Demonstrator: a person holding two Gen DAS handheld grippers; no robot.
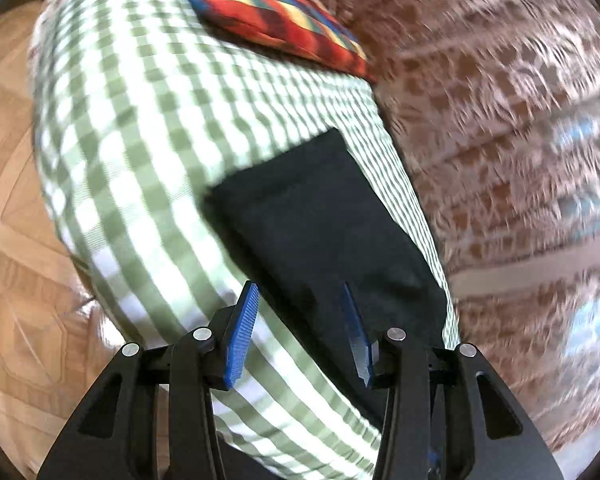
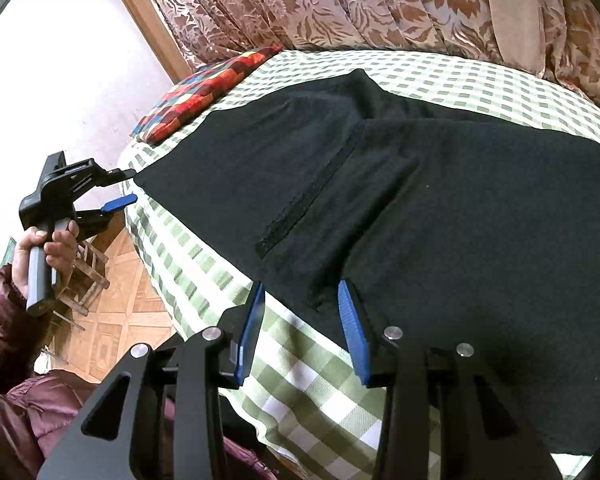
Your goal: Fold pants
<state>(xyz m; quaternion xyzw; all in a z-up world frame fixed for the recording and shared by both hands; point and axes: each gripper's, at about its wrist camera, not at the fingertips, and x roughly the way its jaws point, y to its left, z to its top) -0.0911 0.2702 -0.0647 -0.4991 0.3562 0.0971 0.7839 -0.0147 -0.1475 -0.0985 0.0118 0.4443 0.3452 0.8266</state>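
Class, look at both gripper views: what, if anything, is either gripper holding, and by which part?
Nothing is held. The left gripper and right gripper both stand open at edges of the black pants, with no fabric clamped.

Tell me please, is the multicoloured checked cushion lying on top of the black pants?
No, the multicoloured checked cushion rests on the green-and-white checked bedsheet, beyond the far edge of the black pants.
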